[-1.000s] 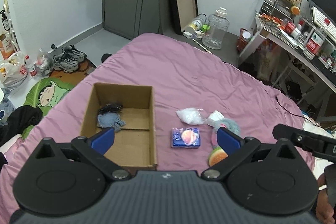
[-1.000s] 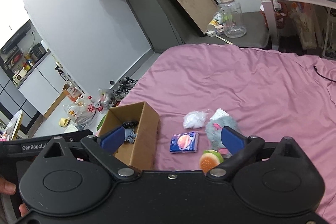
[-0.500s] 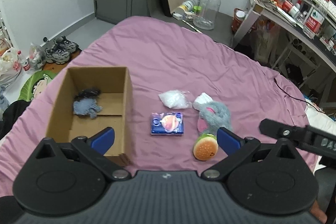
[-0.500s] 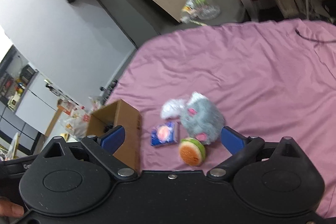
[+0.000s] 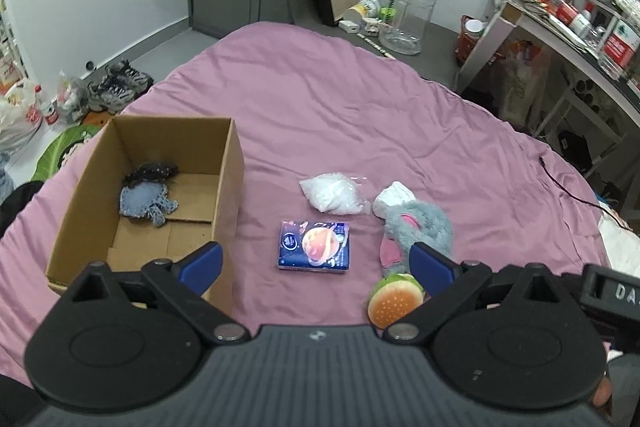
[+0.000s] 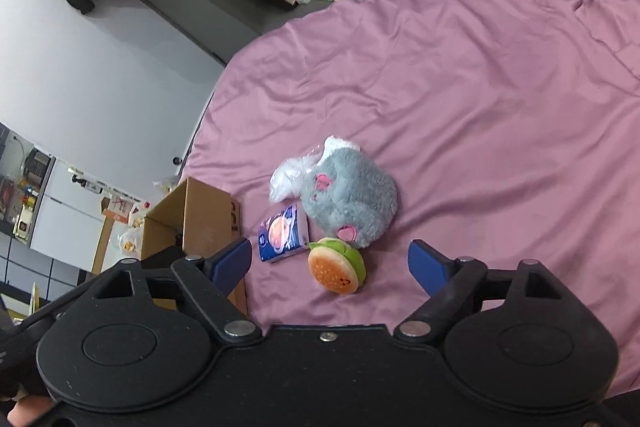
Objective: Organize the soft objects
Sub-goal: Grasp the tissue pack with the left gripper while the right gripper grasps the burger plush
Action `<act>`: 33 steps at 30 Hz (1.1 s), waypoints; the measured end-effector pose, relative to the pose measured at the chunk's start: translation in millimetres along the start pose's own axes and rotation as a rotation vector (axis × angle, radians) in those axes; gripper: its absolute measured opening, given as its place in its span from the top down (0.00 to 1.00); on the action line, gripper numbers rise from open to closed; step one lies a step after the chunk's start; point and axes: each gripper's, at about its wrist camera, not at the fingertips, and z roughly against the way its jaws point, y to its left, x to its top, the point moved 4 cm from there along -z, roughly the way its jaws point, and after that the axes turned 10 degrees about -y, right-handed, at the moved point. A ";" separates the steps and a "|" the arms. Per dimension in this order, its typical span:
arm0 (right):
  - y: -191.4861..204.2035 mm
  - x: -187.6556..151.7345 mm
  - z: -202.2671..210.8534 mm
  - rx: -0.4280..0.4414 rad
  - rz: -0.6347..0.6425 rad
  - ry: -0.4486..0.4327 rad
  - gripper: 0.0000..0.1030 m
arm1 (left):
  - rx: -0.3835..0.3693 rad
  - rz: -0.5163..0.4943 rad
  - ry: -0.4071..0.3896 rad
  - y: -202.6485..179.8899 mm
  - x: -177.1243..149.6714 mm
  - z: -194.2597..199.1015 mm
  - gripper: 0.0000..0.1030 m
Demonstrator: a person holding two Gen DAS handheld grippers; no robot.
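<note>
Both grippers hang above the near edge of the bed (image 5: 360, 99), jaws spread wide and holding nothing. In the right wrist view the burger plush (image 6: 337, 265) lies between the spread blue fingertips of the right gripper (image 6: 330, 263), a little ahead of them and not touched by either pad. The grey plush toy (image 6: 350, 201) lies just beyond it, touching the burger's green edge, with a clear bag of white stuffing (image 6: 286, 177) against its far side. The blue tissue pack (image 6: 282, 235) lies just left of the burger, flat on the cover.

From the left wrist view, the left gripper (image 5: 316, 261) frames the tissue pack (image 5: 315, 245) between its fingertips; the right fingertip overlaps the grey plush (image 5: 420, 227) and the burger plush (image 5: 394, 301) in the picture. The cardboard box (image 5: 228, 187) stands open-topped near the bed's left edge, its right wall just beside the left fingertip, with a blue-grey cloth item (image 5: 146, 201) and a dark item (image 5: 152, 173) at its far end. The stuffing bag (image 5: 334, 193) lies beyond the tissue pack. The far half of the pink cover lies open, and a black cable (image 5: 568, 187) trails near its right edge.
</note>
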 end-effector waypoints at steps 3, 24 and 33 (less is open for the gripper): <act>-2.4 -1.8 -8.8 -0.012 -0.017 0.029 0.22 | 0.005 0.022 0.015 2.1 -2.3 -10.8 0.06; -12.6 -15.4 -77.4 -0.030 -0.083 0.212 0.50 | 0.033 0.064 0.062 4.6 -12.8 -74.4 0.38; -6.7 -16.4 -104.8 -0.068 -0.061 0.250 0.50 | 0.034 0.057 0.066 8.5 -7.0 -83.4 0.38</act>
